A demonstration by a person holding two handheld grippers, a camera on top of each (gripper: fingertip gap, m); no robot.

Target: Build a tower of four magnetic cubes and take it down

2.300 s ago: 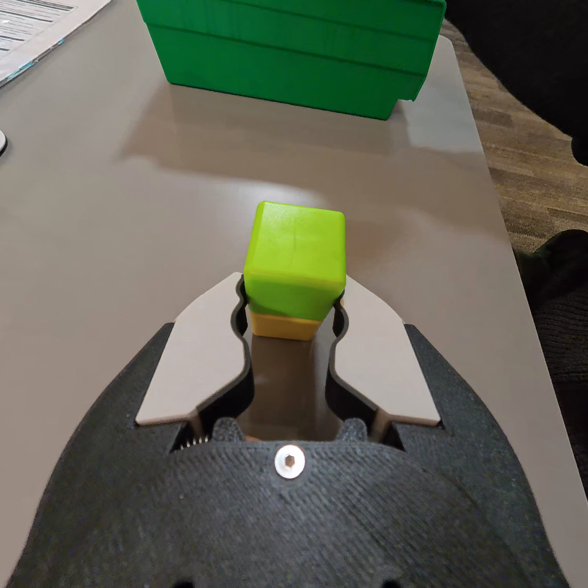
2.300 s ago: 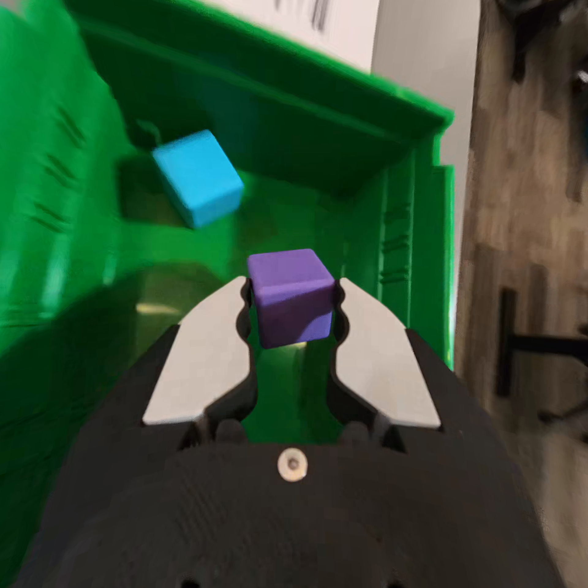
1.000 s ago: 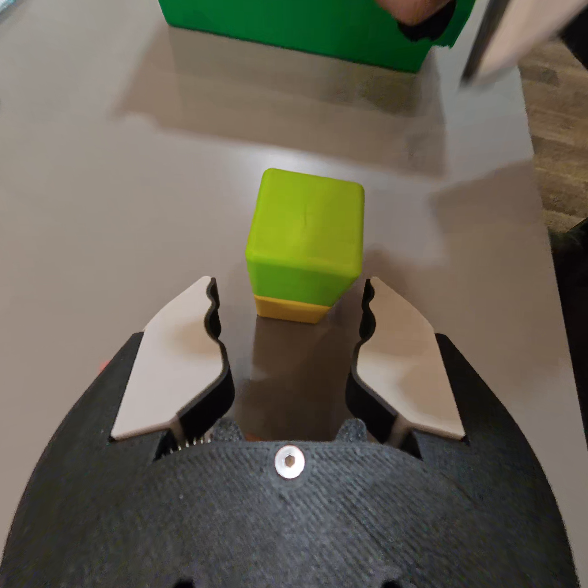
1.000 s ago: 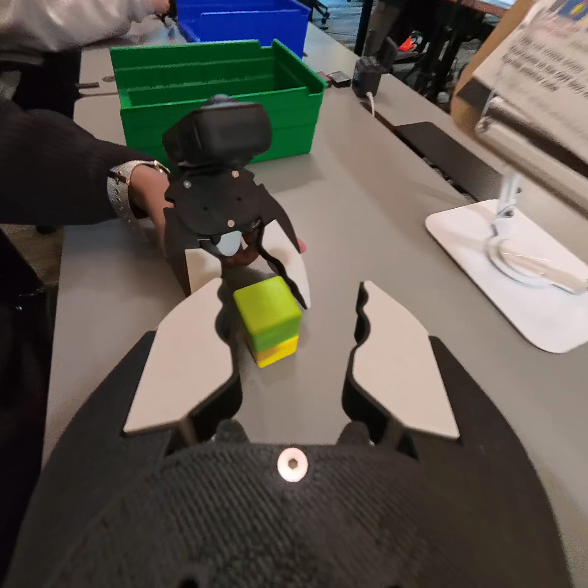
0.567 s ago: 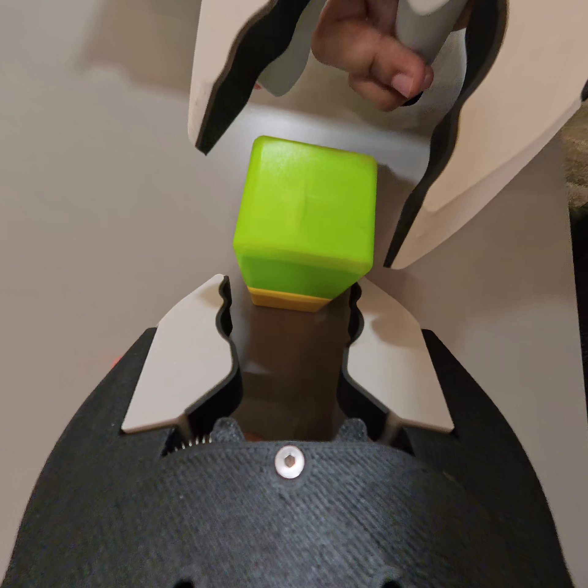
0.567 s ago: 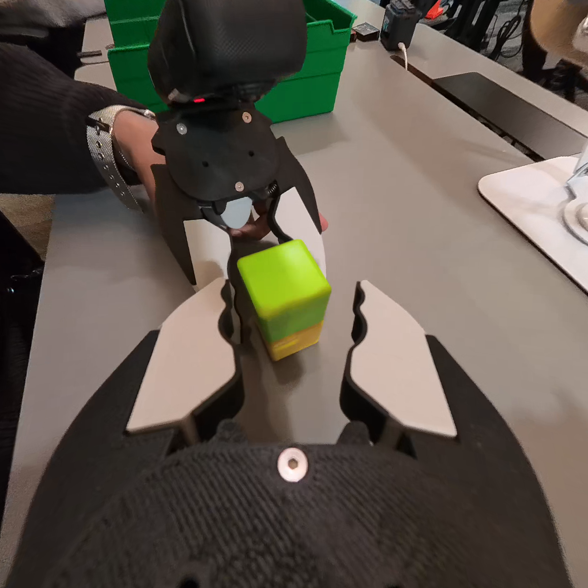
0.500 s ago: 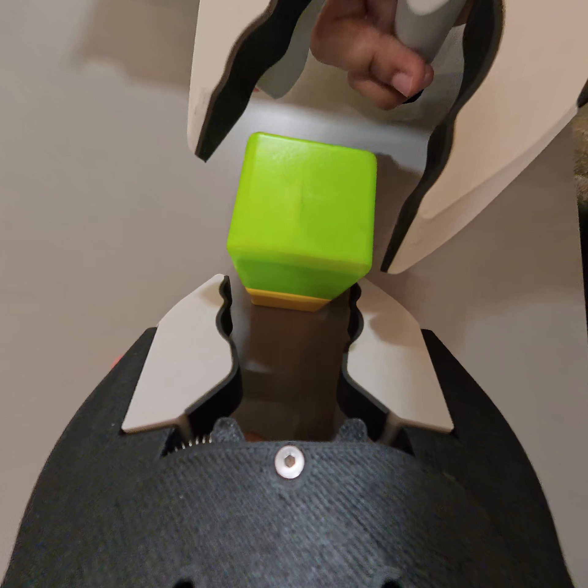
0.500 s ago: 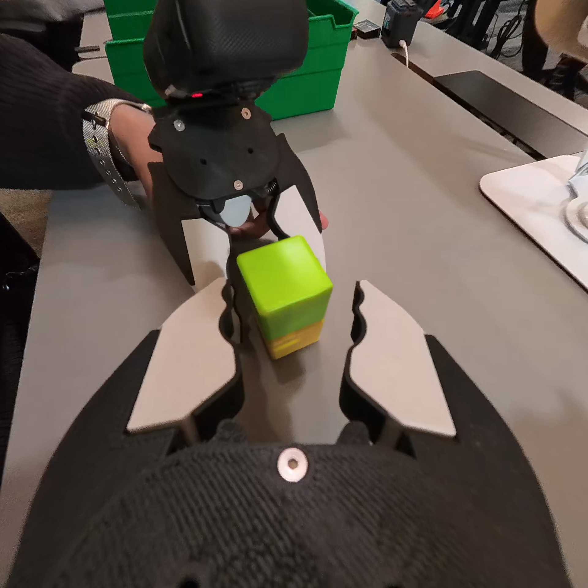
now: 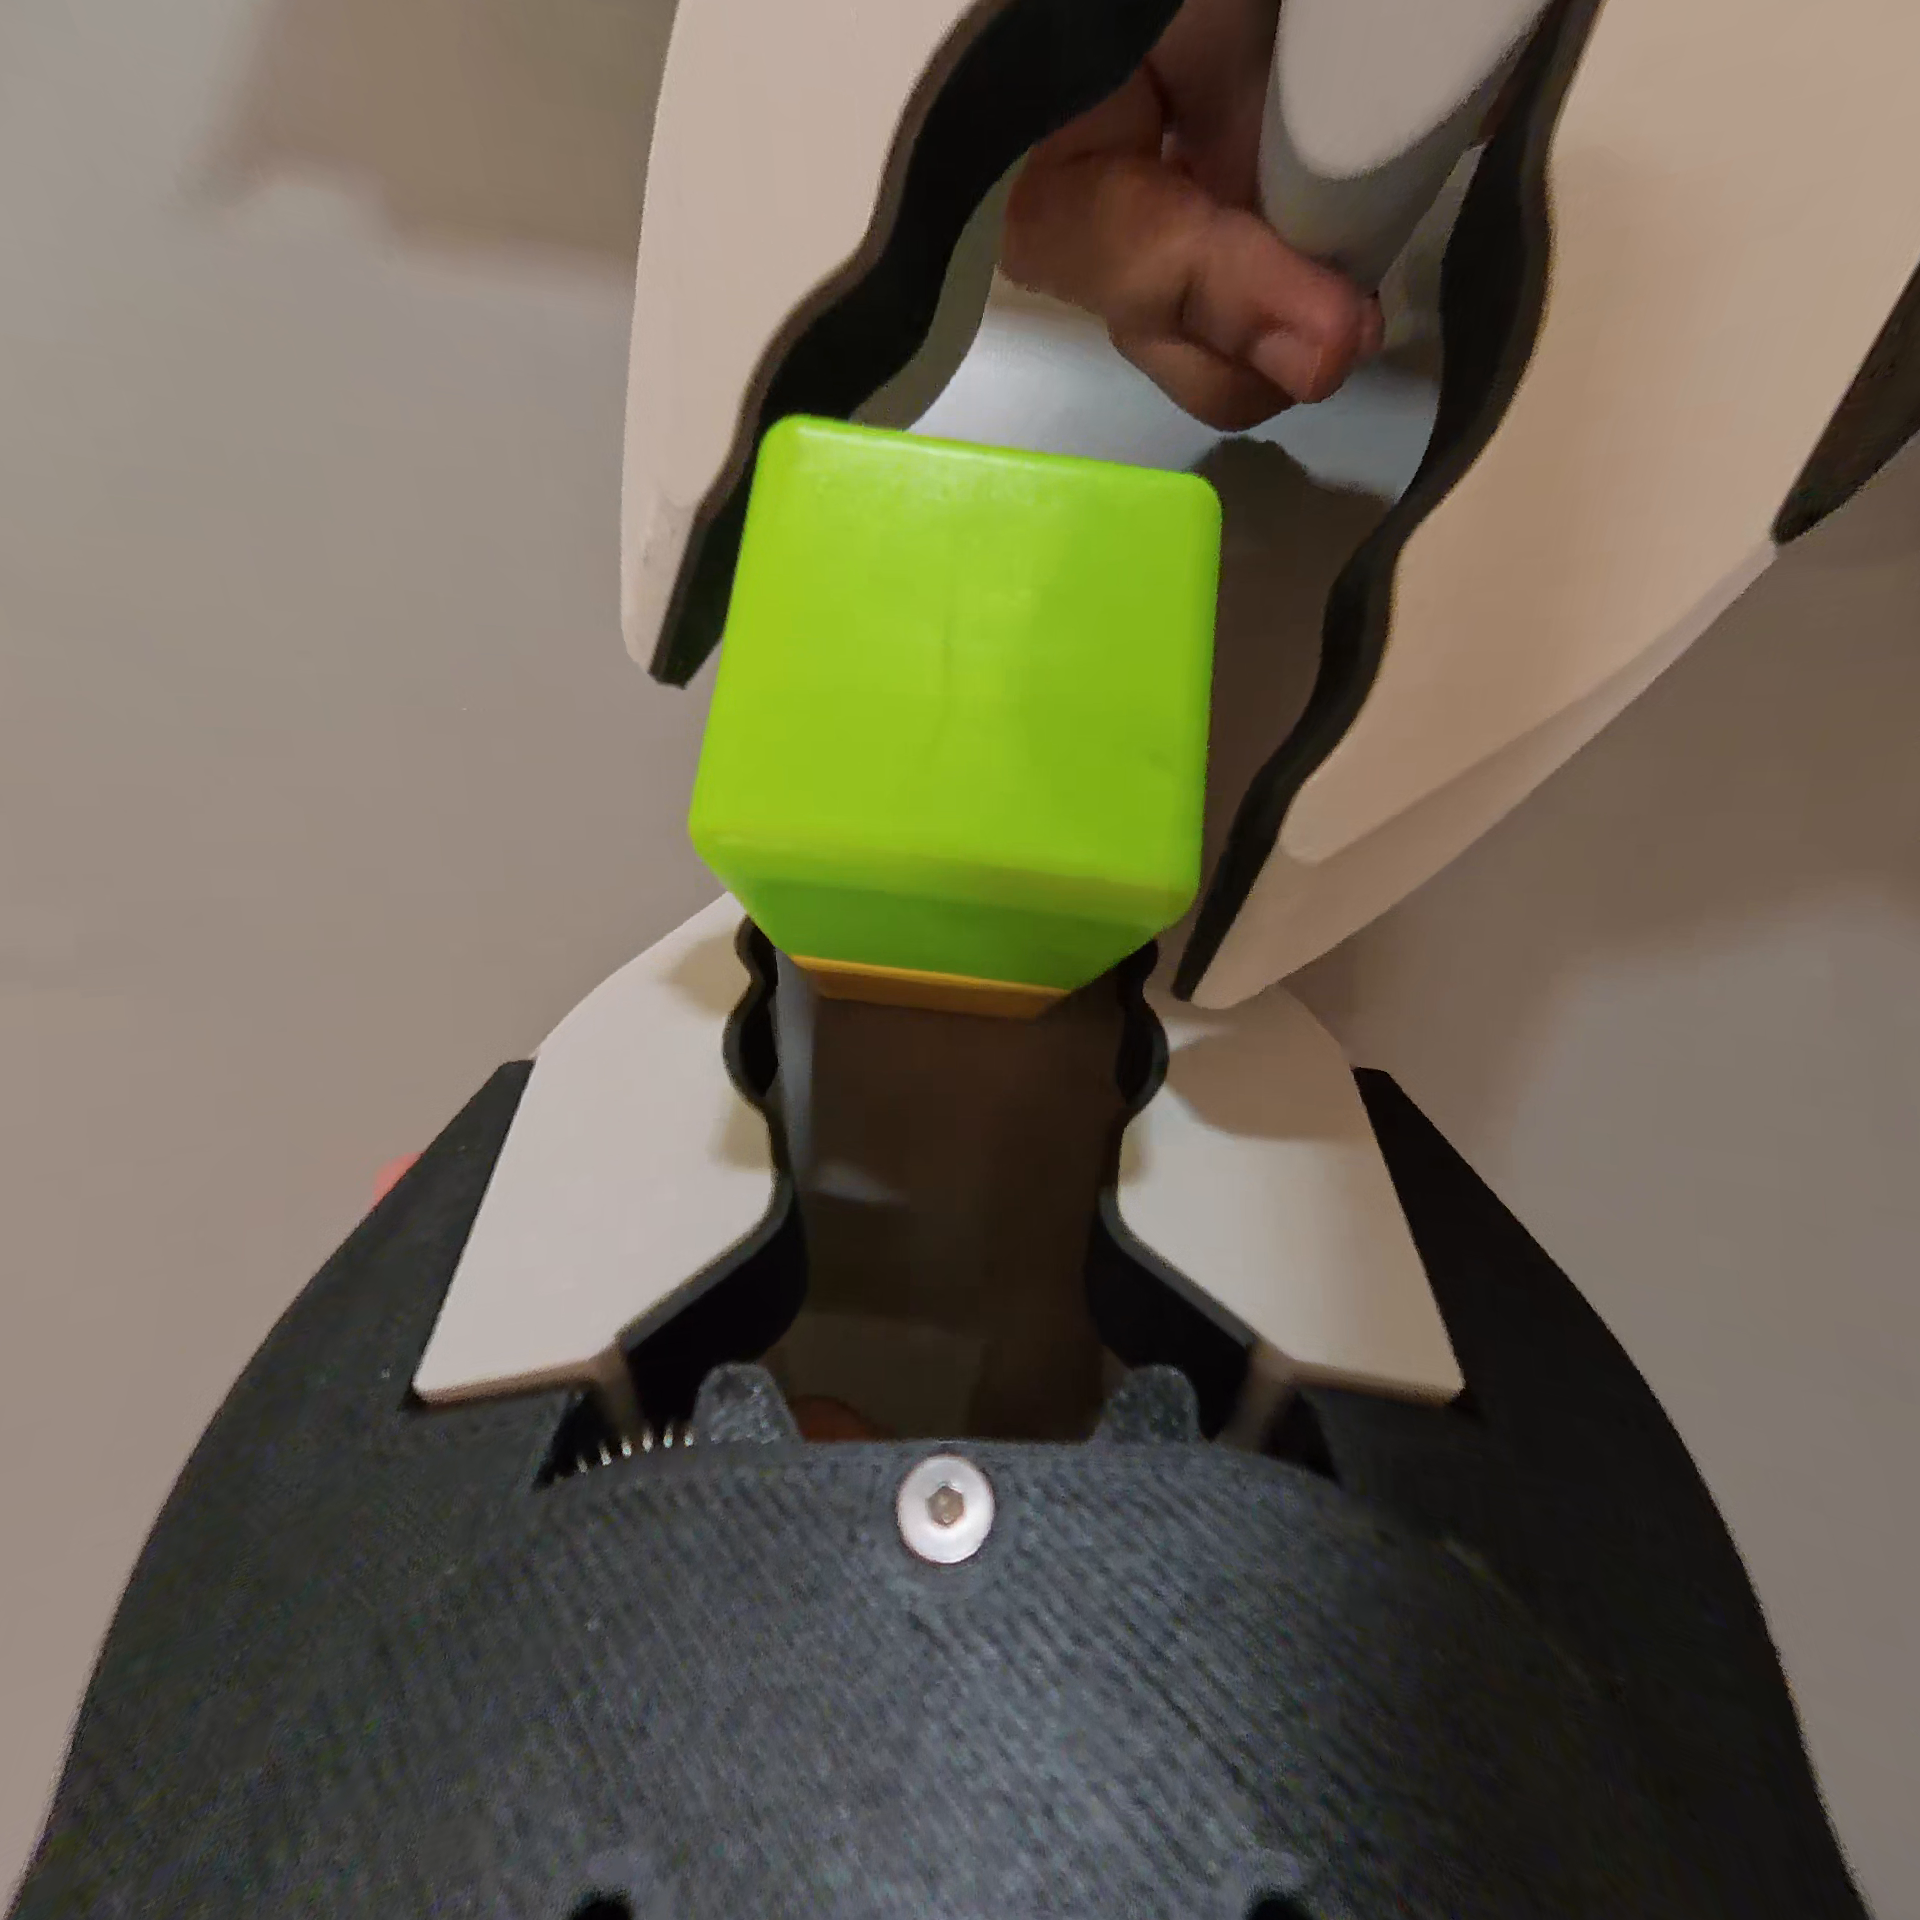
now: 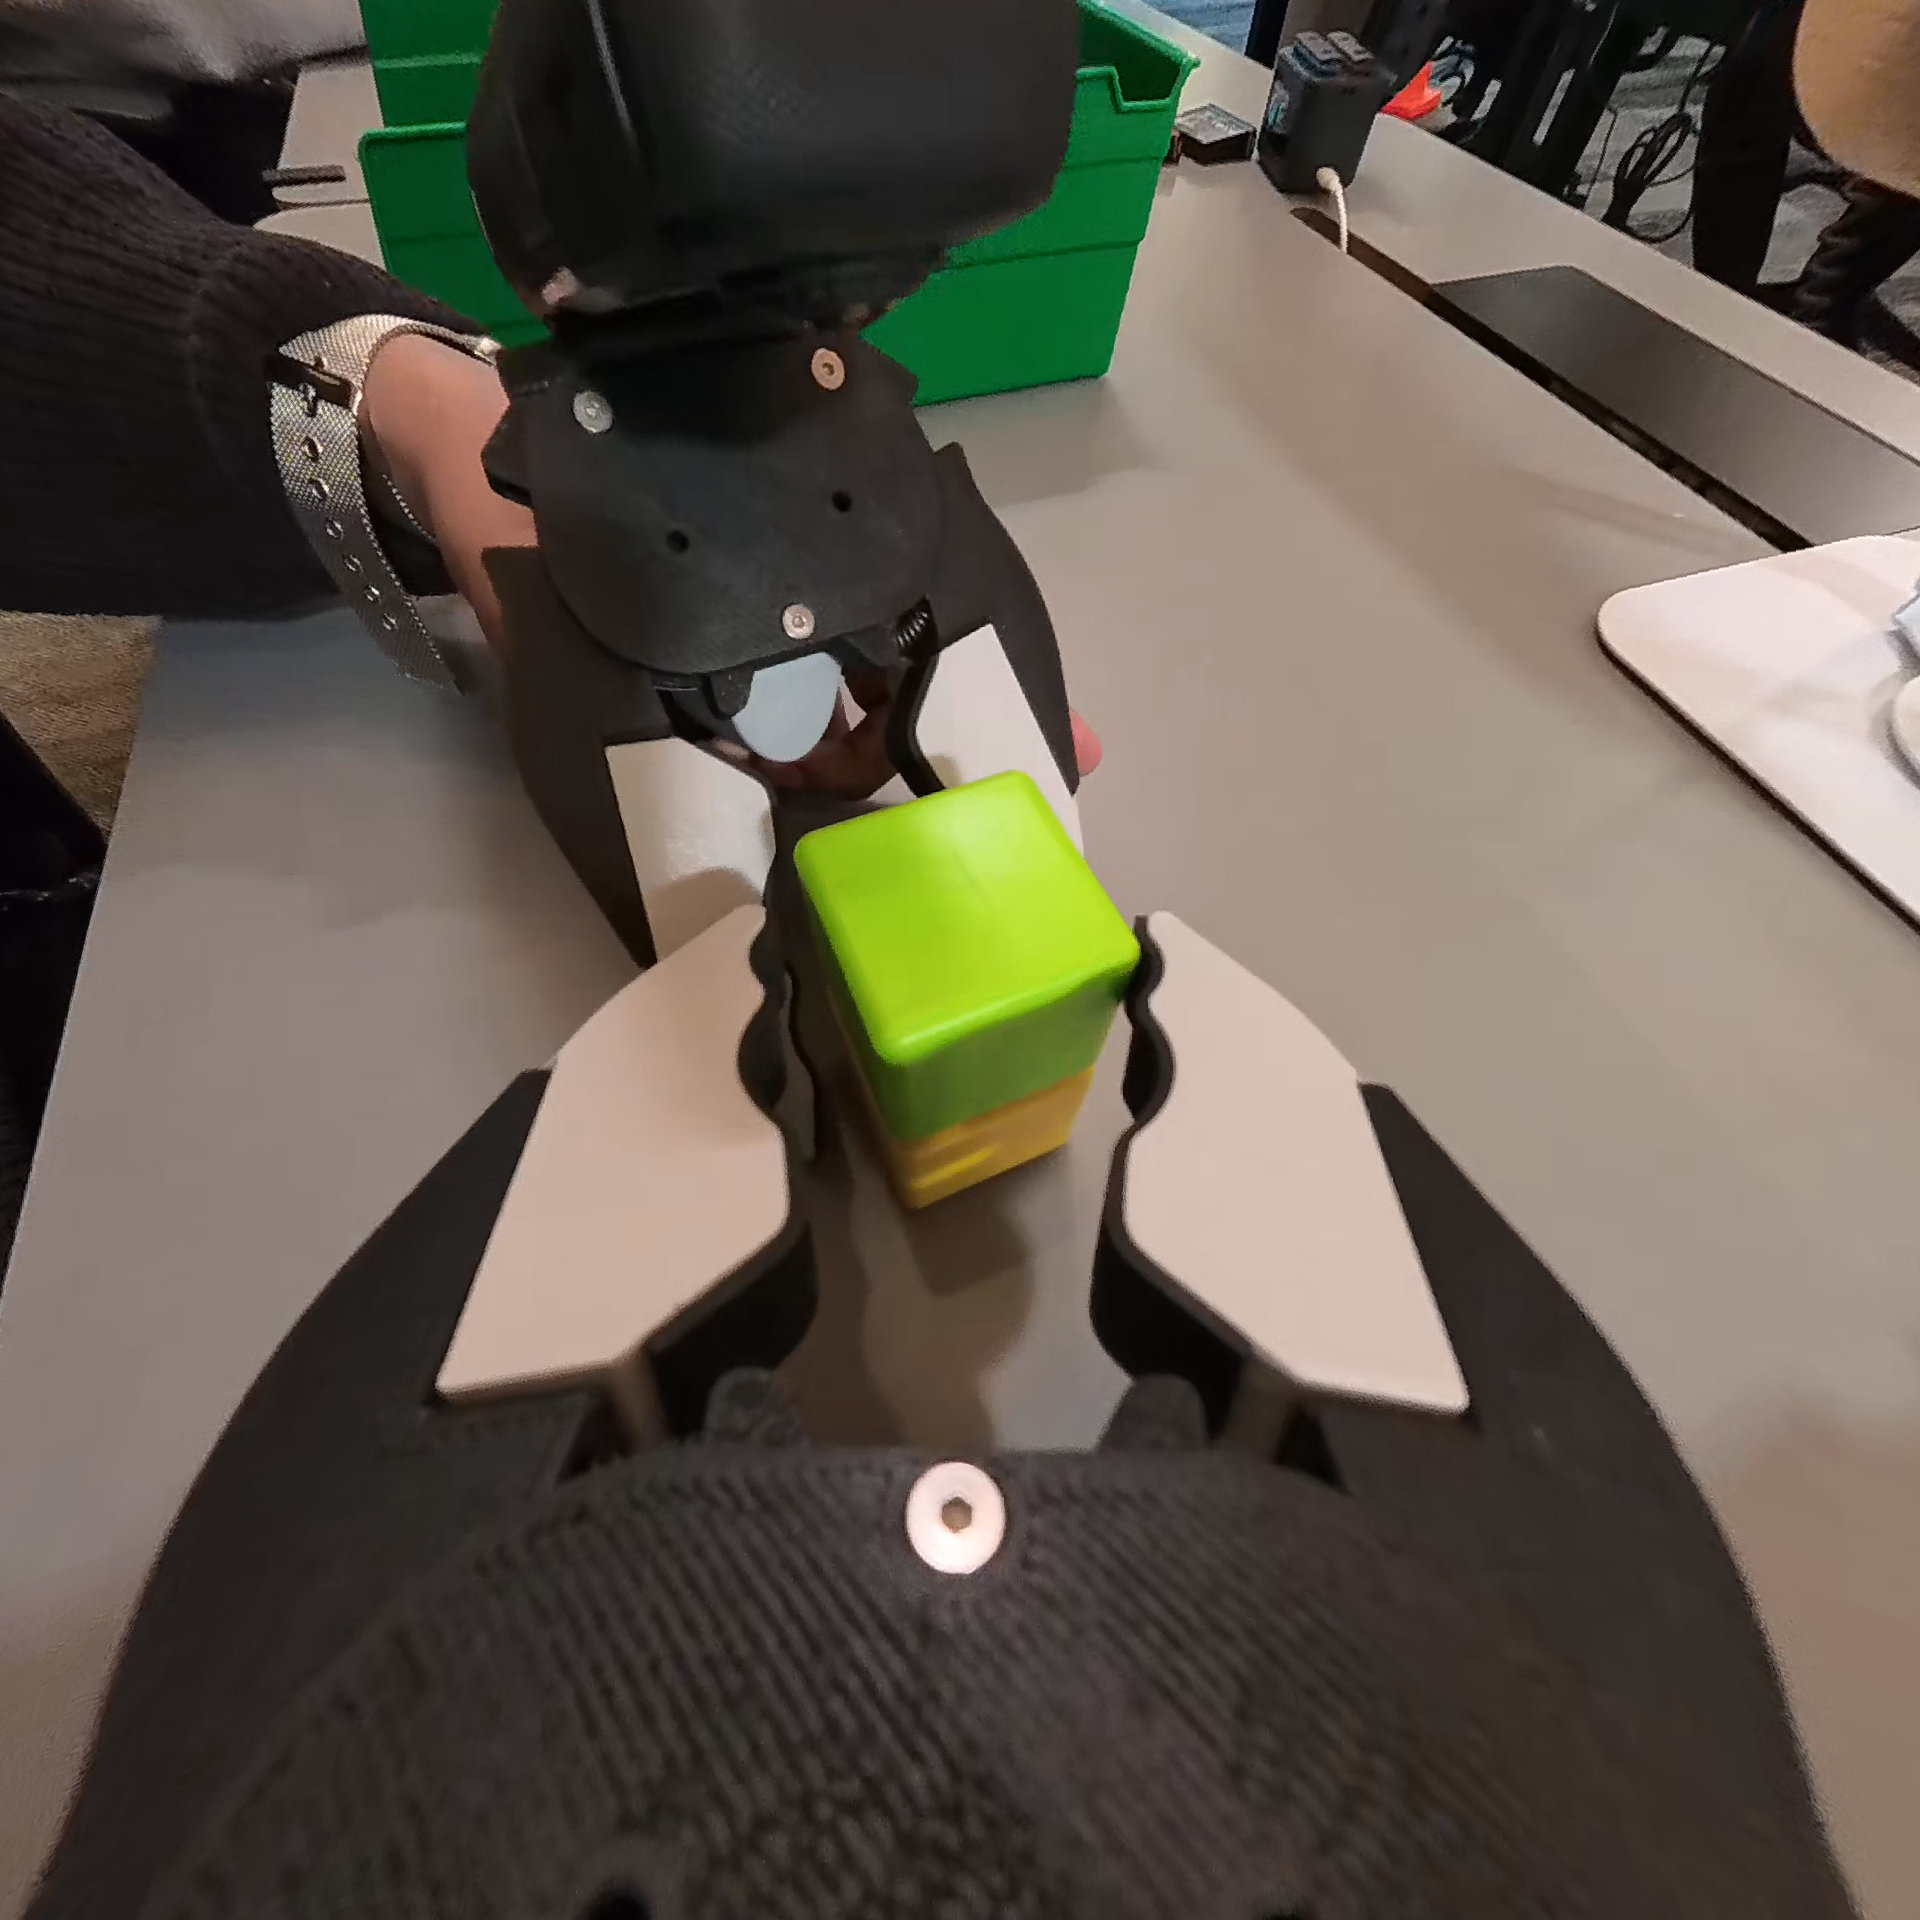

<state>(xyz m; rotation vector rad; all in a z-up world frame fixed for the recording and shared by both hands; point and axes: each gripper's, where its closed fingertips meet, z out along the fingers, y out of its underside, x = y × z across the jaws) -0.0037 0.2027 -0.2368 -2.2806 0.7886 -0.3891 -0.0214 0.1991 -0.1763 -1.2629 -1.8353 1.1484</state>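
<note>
Since a second ago both grippers have closed in on the green cube [image 10: 961,935], stacked on the yellow cube [image 10: 982,1148] mid-table [image 10: 1351,727]. Right gripper [image 10: 951,987]: fingers spread, flanking the green cube, right tip seemingly touching. Left gripper [image 9: 940,982]: parted, tips beside the yellow cube. Judgement: square up and squeeze gently, or the stack shears. Green bin [image 10: 1039,260] behind.

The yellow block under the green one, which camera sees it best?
The right wrist view. There the yellow block shows two side faces beneath the green block, resting on the grey table. In the left wrist view only a thin yellow strip peeks out under the green block.
</note>
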